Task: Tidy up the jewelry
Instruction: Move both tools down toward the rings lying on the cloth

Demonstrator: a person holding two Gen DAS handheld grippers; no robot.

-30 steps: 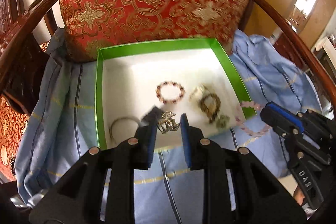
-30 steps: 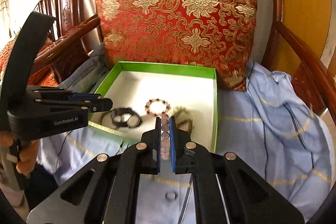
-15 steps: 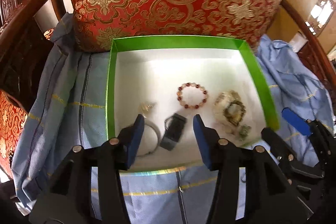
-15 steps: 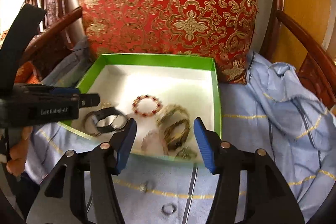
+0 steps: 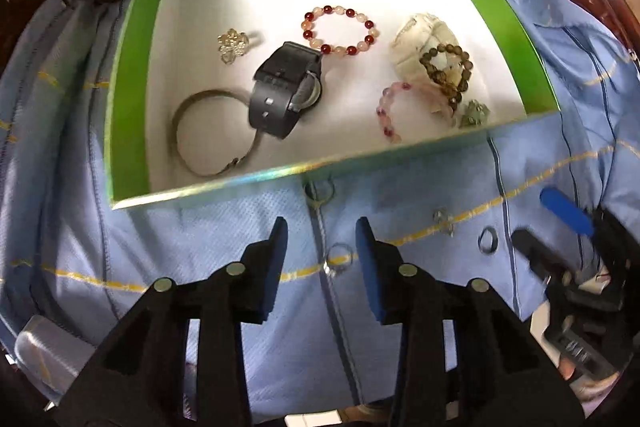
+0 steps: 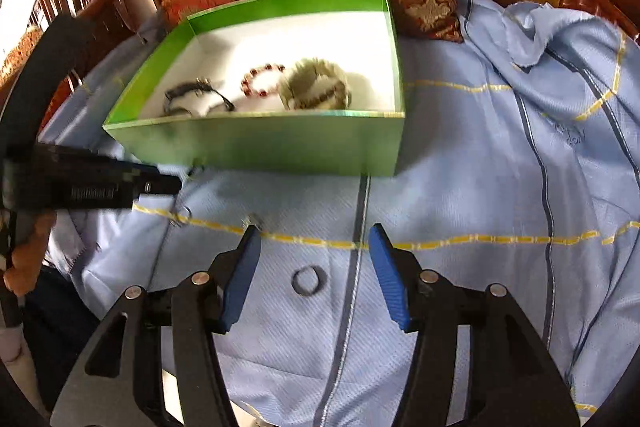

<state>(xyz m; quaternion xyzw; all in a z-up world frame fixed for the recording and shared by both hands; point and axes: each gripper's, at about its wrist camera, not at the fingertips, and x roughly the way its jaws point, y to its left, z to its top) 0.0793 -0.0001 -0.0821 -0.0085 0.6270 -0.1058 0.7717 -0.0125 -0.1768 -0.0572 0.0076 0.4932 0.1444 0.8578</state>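
Green box (image 5: 132,75) w/ watch (image 5: 286,89), bracelets; rings (image 5: 339,254) loose on cloth (image 6: 480,187).

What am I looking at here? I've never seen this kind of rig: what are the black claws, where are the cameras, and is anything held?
No robot: a person holds a two-finger gripper in each hand, each with a camera looking along its fingers. One picture is from the left gripper, the other from the right gripper. A green box sits on a blue cloth and holds a watch, bracelets and other jewelry. Small rings still lie on the cloth: one ring between the left fingers, another between the right. Both grippers are open and hold nothing; the left jaws have just been closing a little.
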